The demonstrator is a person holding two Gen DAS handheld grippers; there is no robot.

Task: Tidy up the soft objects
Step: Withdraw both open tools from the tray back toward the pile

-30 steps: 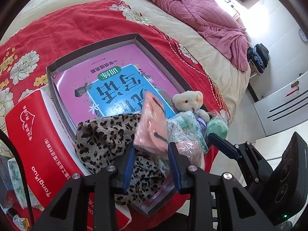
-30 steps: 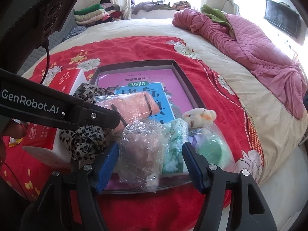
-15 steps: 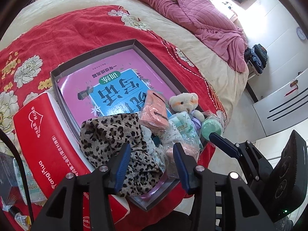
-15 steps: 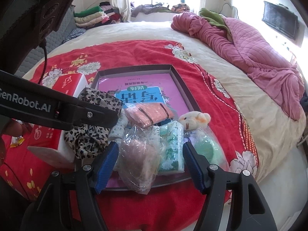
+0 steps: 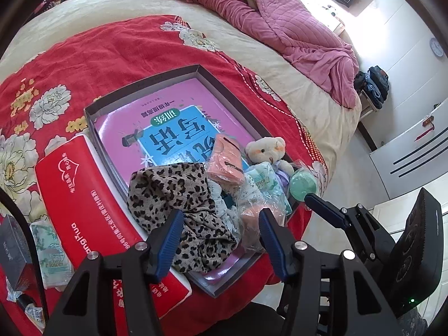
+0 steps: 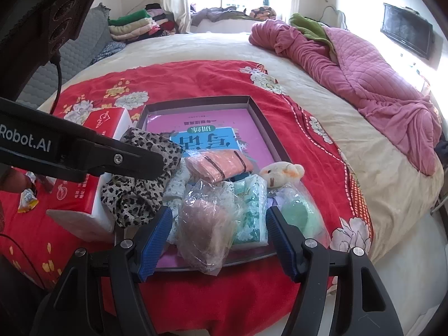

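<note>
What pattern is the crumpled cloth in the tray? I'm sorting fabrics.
Leopard print, black spots on tan; clearest in the left wrist view.

left gripper arm [image 6: 70, 151] — "Robot.AI" | tissue pack [image 5: 53, 254] — "Flower"

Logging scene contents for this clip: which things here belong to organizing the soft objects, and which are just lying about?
Part of the job:
grey tray
leopard-print cloth
pink packet
teddy bear
green ball
bagged pink item
tissue pack
left gripper, jaws opening, empty

Lying about:
red tissue box
purple book
pink quilt
folded clothes
</note>
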